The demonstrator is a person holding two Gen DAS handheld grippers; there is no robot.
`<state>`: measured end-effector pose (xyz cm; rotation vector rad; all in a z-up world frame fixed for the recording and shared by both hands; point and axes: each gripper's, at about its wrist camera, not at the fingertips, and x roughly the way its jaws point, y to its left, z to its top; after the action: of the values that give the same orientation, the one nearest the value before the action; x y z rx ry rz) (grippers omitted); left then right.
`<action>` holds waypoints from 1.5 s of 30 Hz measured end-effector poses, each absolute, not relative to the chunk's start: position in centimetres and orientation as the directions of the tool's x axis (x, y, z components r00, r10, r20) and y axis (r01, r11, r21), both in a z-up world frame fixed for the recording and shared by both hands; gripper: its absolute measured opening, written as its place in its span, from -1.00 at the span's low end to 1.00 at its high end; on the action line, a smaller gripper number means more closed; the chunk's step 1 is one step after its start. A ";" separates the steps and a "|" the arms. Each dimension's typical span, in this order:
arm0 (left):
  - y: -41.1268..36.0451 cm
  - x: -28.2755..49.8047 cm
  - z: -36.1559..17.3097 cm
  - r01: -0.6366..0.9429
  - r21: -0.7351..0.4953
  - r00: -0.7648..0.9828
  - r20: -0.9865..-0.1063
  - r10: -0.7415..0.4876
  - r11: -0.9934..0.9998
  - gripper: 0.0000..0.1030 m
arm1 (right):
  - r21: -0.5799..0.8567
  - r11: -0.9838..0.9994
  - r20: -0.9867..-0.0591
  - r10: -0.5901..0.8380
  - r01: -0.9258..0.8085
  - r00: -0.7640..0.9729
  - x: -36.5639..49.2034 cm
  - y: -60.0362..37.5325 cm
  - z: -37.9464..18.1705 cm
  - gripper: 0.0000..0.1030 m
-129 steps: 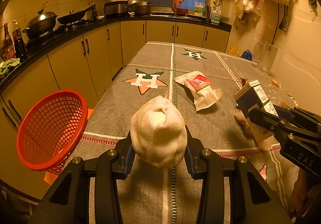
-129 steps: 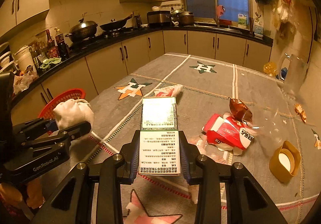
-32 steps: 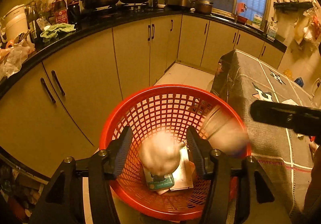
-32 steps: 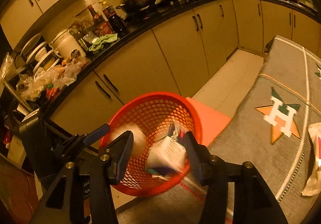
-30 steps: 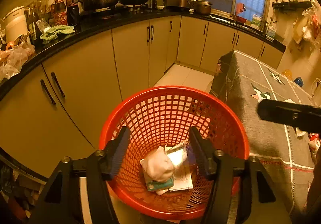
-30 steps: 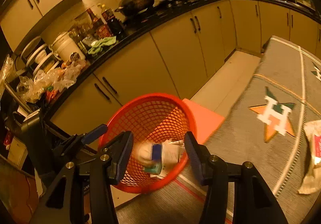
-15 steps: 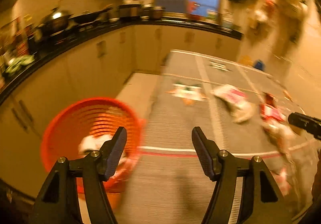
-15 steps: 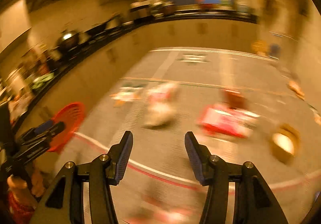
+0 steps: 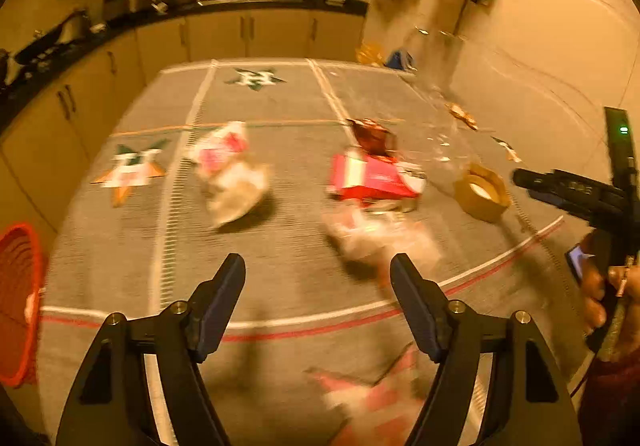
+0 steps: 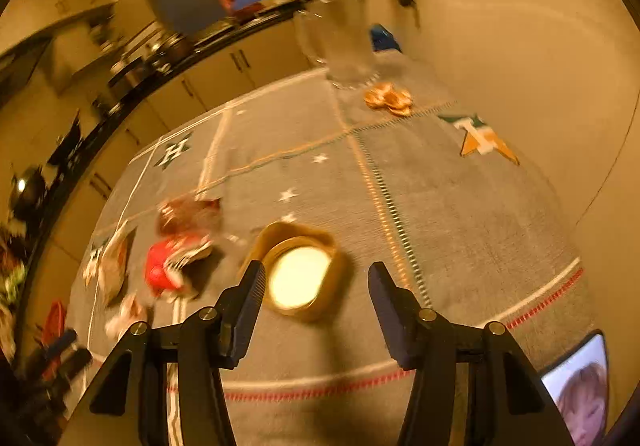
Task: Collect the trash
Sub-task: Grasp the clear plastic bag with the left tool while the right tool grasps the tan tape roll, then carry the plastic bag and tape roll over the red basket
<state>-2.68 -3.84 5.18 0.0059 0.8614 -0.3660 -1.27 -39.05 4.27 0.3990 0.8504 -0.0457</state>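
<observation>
My left gripper (image 9: 318, 266) is open and empty above the near part of the grey star-patterned tablecloth (image 9: 280, 98). Ahead of it lie a crumpled clear wrapper (image 9: 380, 234), a red carton (image 9: 372, 176), a white and red bag (image 9: 230, 170) and a yellow tape roll (image 9: 482, 192). The red basket (image 9: 18, 302) is at the far left edge. My right gripper (image 10: 316, 274) is open and empty, with the yellow tape roll (image 10: 300, 272) just beyond its fingertips. The red carton (image 10: 174, 260) lies to its left.
A brown wrapper (image 9: 372, 136) lies behind the red carton. Orange peel (image 10: 388, 98) and a clear pitcher (image 10: 344, 34) stand at the table's far side by the wall. Kitchen cabinets (image 9: 256, 34) run behind. A phone screen (image 10: 580, 394) shows at lower right.
Both grippers have swung right, away from the red basket and over the table. The views are motion-blurred. The right gripper now faces the tape roll.
</observation>
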 end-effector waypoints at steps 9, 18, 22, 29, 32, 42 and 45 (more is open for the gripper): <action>-7.8 0.7 3.4 0.302 -0.185 0.528 -0.784 -0.326 0.935 0.44 | 0.337 0.917 -0.786 0.149 0.214 0.600 1.2 -38.6 1.2 -0.64; -11.3 1.7 1.9 0.348 -0.164 0.503 -0.798 -0.331 0.923 0.06 | 0.324 0.931 -0.752 0.146 0.167 0.643 -0.3 -38.0 1.2 -0.79; -13.0 0.9 1.7 0.392 -0.129 0.505 -0.798 -0.330 0.911 -0.13 | 0.318 0.933 -0.733 0.128 0.170 0.668 -1.6 -38.2 1.6 -0.79; -13.1 -0.9 2.1 0.416 -0.071 0.542 -0.781 -0.310 0.907 -0.46 | 0.338 0.925 -0.710 0.132 0.171 0.692 -2.9 -38.8 2.3 -0.79; -12.3 -1.6 2.6 0.418 -0.076 0.551 -0.771 -0.319 0.905 -0.46 | 0.346 0.923 -0.699 0.134 0.168 0.702 -3.8 -39.0 2.7 -0.79; -7.8 -3.8 5.8 0.380 -0.089 0.624 -0.710 -0.326 0.921 -0.46 | 0.354 0.932 -0.673 0.195 0.079 0.714 -5.6 -35.9 3.9 -0.79; -6.0 -4.3 6.5 0.357 -0.089 0.648 -0.693 -0.315 0.930 -0.46 | 0.344 0.938 -0.670 0.214 0.042 0.711 -5.9 -34.2 4.3 -0.79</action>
<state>-4.28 -5.96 6.49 0.0570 0.7768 -0.3820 -5.94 -34.22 4.31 0.3499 0.7779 0.0973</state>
